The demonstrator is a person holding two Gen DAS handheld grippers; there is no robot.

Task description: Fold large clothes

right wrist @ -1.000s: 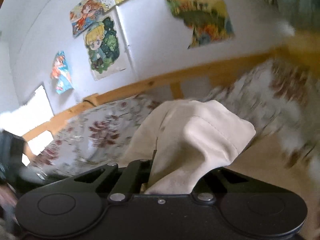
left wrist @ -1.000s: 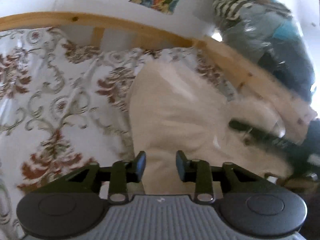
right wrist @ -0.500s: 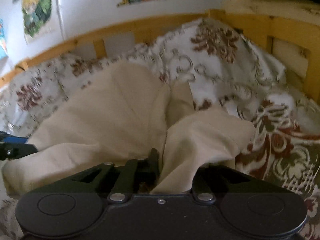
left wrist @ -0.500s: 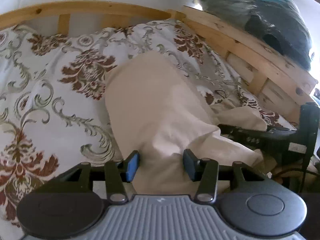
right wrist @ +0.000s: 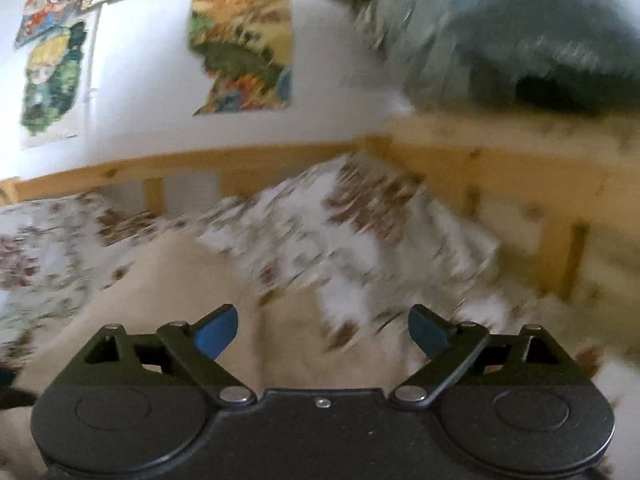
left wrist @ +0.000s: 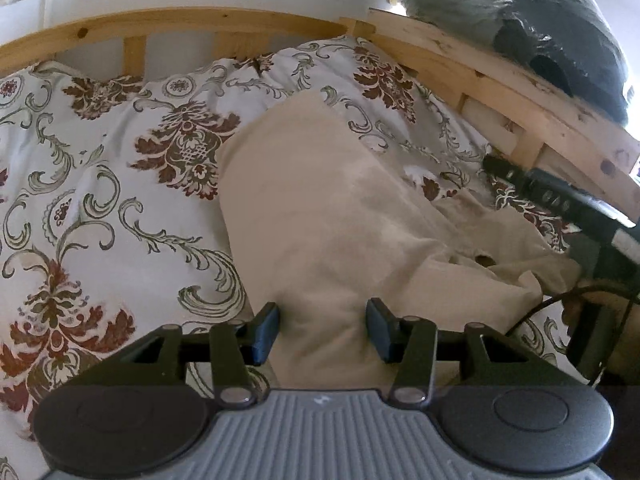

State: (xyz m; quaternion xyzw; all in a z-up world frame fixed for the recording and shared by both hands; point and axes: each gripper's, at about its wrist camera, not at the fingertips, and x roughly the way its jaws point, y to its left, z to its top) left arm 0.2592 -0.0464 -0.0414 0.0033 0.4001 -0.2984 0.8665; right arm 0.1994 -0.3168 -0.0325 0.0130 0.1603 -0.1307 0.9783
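A large cream garment (left wrist: 320, 200) lies in a long folded strip on the floral bedspread (left wrist: 120, 184). My left gripper (left wrist: 322, 320) hangs over its near end. Its jaws stand half apart, and the cloth fills the gap between the blue pads without being pinched. The dark body of the right gripper (left wrist: 560, 196) shows at the right, above a bunched part of the garment. In the blurred right wrist view my right gripper (right wrist: 324, 328) is opening wide with nothing between its fingers. The cream garment (right wrist: 180, 280) lies below and ahead of it.
A wooden bed rail (left wrist: 180, 24) runs along the far side and the right side (right wrist: 480, 160). Dark bagged bundles (left wrist: 540, 20) sit on top of the right rail. Posters (right wrist: 240, 48) hang on the white wall. A black cable (left wrist: 560, 300) loops at the right.
The right gripper let go of the cream fold that it pinched, and its jaws spread wide while its view swung upward. The left gripper's jaws widened and it sank towards the bed, then stayed still.
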